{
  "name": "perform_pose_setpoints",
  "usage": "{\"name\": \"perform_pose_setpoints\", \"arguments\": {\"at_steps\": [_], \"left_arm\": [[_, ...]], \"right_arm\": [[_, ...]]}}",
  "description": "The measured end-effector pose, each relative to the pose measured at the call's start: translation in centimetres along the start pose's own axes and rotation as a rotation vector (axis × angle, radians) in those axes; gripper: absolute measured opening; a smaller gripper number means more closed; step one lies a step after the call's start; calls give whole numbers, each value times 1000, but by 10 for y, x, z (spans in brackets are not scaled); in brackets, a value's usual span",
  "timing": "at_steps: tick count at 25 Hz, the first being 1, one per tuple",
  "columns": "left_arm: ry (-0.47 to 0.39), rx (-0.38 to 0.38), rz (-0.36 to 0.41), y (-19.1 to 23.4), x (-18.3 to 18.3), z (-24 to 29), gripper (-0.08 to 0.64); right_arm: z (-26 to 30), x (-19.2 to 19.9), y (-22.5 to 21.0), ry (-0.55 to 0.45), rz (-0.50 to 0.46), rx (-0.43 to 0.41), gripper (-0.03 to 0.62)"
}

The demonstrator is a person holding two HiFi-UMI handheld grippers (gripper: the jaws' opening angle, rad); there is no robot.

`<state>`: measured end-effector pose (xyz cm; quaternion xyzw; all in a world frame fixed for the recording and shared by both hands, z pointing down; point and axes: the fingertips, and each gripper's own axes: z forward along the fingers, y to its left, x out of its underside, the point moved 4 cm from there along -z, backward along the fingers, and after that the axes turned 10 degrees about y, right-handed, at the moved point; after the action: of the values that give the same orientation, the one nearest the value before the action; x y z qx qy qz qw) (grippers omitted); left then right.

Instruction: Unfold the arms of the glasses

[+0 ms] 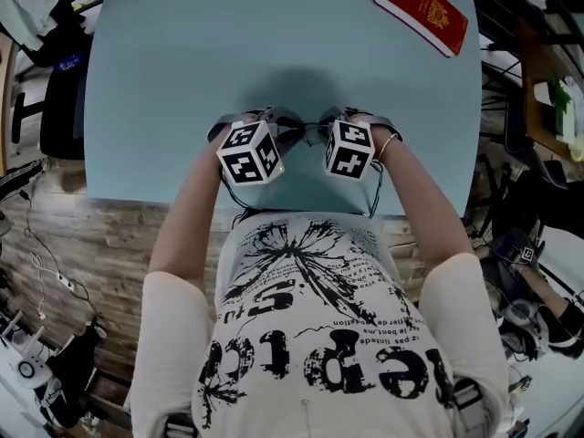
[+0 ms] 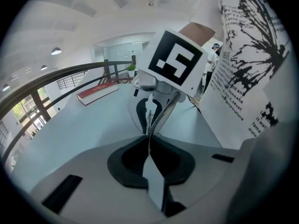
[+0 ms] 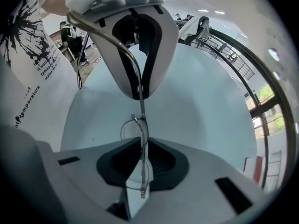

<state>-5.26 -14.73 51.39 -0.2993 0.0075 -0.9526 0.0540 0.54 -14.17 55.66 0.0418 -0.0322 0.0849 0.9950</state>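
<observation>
Thin metal-framed glasses (image 1: 306,130) hang between my two grippers above the light blue table (image 1: 182,62), near its front edge. My left gripper (image 1: 274,121) is shut on one slim arm (image 2: 164,112) of the glasses; that arm runs up toward the right gripper (image 2: 148,110) facing it. My right gripper (image 3: 141,141) is shut on the front of the glasses (image 3: 132,125), with a lens rim showing on each side of the pads. From there the arm (image 3: 112,42) curves up to the left gripper (image 3: 139,85). Both marker cubes face the head camera.
A red book (image 1: 422,9) lies at the table's far right corner, well away from the grippers. The person's torso is close to the table's front edge. Chairs, cables and equipment stand on the floor around the table.
</observation>
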Motion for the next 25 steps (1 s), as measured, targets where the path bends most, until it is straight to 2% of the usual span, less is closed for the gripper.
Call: {"name": "perform_pose_setpoints", "arguments": {"at_steps": [2,7,17,25], "left_arm": [[0,-2,-1,0,1,-1,28],[8,-3,-4,1,5,-3,28],[38,-7,-28,6,1,-2,28],[80,-22,-18,8,-3,-4,28]], "right_arm": [[1,-2,2,8,-19,6,28],[-12,-2,4,-43,-3,9,25],[-54,22,1,-94,4,94,23],[-81,47,1,-130,76,137,25]]}}
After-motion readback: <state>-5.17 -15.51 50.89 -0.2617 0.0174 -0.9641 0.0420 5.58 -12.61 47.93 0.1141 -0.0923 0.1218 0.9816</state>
